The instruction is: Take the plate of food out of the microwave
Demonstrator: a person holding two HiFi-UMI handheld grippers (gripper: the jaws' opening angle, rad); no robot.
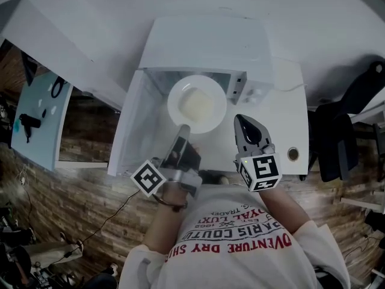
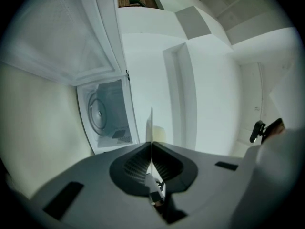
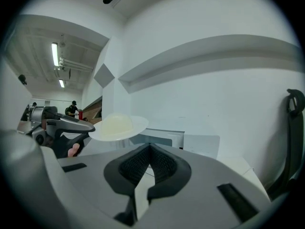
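While your left gripper (image 1: 182, 128) has its jaws clamped tight on the near rim of the plate (image 1: 174, 101), the pale food (image 1: 197, 106) rides on it in the air just in front of the microwave (image 1: 204, 44), outside the cavity, where the turntable lies bare. Your right gripper (image 1: 243, 120) has its jaws pressed together with nothing between them, and hovers just right of the plate over the table (image 1: 289, 101).

The only writing you can read is the red print on your shirt (image 1: 240, 245), upside down from the head view: "VENTURE DRY" and "ARIS COUTU". Each gripper's cube shows black square markers.

On your left the open door (image 1: 135, 125) stands just beside the left gripper. To the right the white tabletop lies bare as far as a small round hole (image 1: 293, 154) near its front edge; a dark chair (image 1: 337, 137) stands beyond that edge.
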